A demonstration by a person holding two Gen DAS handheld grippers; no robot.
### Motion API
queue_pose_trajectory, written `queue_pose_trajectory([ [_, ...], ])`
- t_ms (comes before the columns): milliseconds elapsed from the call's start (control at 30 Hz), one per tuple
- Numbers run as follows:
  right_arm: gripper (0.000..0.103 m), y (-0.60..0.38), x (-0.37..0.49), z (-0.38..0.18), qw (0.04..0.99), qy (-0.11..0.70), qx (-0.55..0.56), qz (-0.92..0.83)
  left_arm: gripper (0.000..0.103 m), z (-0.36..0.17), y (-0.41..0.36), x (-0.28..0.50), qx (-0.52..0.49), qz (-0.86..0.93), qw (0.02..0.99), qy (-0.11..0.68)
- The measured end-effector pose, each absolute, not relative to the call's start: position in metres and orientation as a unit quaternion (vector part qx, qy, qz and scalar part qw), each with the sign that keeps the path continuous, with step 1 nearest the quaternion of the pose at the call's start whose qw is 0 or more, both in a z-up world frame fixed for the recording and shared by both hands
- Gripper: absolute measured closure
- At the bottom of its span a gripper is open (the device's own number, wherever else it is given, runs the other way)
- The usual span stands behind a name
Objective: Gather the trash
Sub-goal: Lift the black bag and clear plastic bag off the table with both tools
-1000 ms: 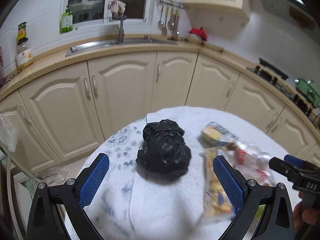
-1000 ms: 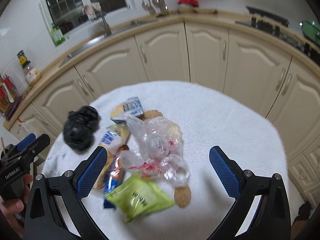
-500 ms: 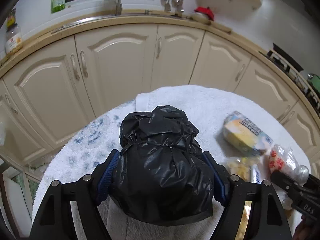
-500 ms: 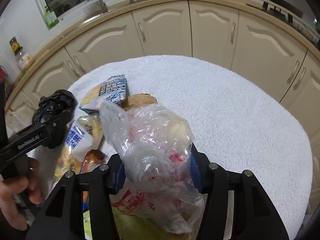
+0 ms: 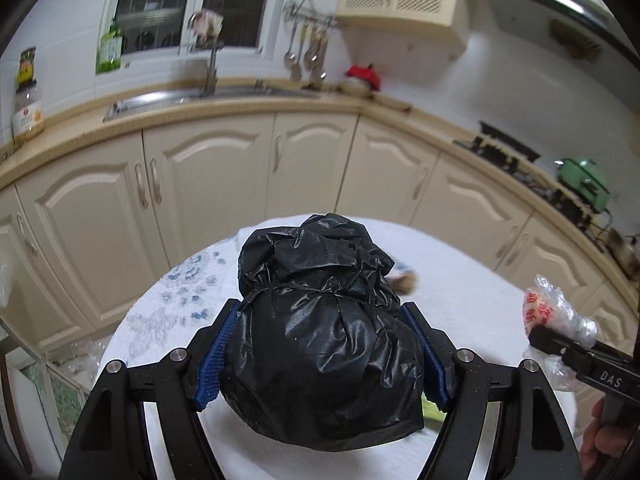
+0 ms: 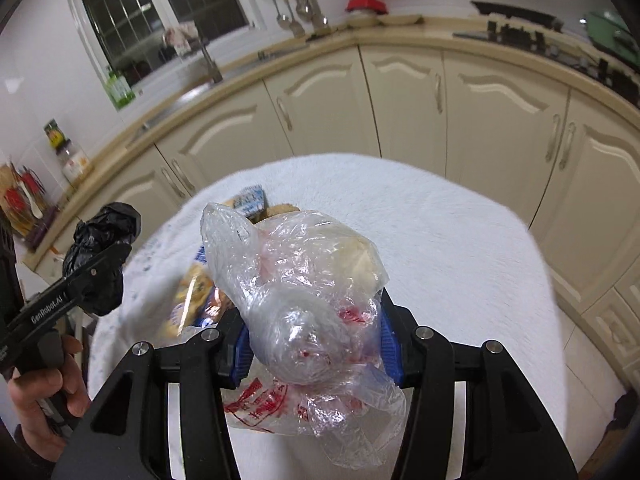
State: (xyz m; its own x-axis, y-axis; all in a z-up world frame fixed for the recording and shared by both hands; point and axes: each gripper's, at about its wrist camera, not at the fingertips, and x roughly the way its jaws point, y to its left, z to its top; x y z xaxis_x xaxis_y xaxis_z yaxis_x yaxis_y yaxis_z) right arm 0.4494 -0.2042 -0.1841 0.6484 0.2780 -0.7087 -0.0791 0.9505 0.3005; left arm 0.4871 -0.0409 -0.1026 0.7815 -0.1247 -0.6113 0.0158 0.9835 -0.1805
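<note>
Between left jaws, black bag (image 5: pixel 324 344), between right jaws, clear bag (image 6: pixel 308 300)

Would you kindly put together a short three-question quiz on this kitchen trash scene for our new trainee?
1. Multiple choice: what does the left gripper hold? A) a glass jar B) the black trash bag C) a spoon
2. True or false: the right gripper is shut on the clear plastic bag.
3. Fill in: snack wrappers lie on the table's white ____.

Key
1. B: both blue pads press the tied black bag's sides.
2. True: the pads squeeze the crumpled clear bag with red print.
3. Cloth: a fluffy white cover lies over the round table.
</note>
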Motion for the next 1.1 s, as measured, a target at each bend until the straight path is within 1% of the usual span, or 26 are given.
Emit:
queue_pose_trajectory([
  [233,0.051,-0.237,0.386,-0.151,0.915,0.364,0.141,0.096,0.030,-0.082,-0.081,0.469,-0.087,-0.072,0.951,0.286],
  [467,0.051,-0.272,0.336,-0.125,0.930,0.320,0.159,0.080,0.030,-0.080,-0.115,0.427,-0.072,-0.112,0.958,0.254],
  [567,0.051,-0.288,0.321,-0.118,0.935,0.307,0.164,0.067,0.030,-0.087,-0.113,0.376,-0.066,-0.135,0.960,0.238],
  [700,0.051,-0.320,0.301,-0.113,0.939,0.293,0.176,0.039,0.029,-0.096,-0.121,0.336,-0.050,-0.169,0.958,0.227],
  [767,0.051,-0.339,0.293,-0.113,0.939,0.289,0.183,0.023,0.029,-0.107,-0.147,0.284,-0.042,-0.188,0.955,0.225],
  [900,0.051,-0.383,0.273,-0.118,0.937,0.284,0.202,-0.024,0.029,-0.109,-0.181,0.286,-0.027,-0.225,0.947,0.228],
  [1100,0.051,-0.437,0.248,-0.133,0.927,0.288,0.224,-0.085,0.029,-0.111,-0.230,0.312,-0.007,-0.276,0.931,0.239],
])
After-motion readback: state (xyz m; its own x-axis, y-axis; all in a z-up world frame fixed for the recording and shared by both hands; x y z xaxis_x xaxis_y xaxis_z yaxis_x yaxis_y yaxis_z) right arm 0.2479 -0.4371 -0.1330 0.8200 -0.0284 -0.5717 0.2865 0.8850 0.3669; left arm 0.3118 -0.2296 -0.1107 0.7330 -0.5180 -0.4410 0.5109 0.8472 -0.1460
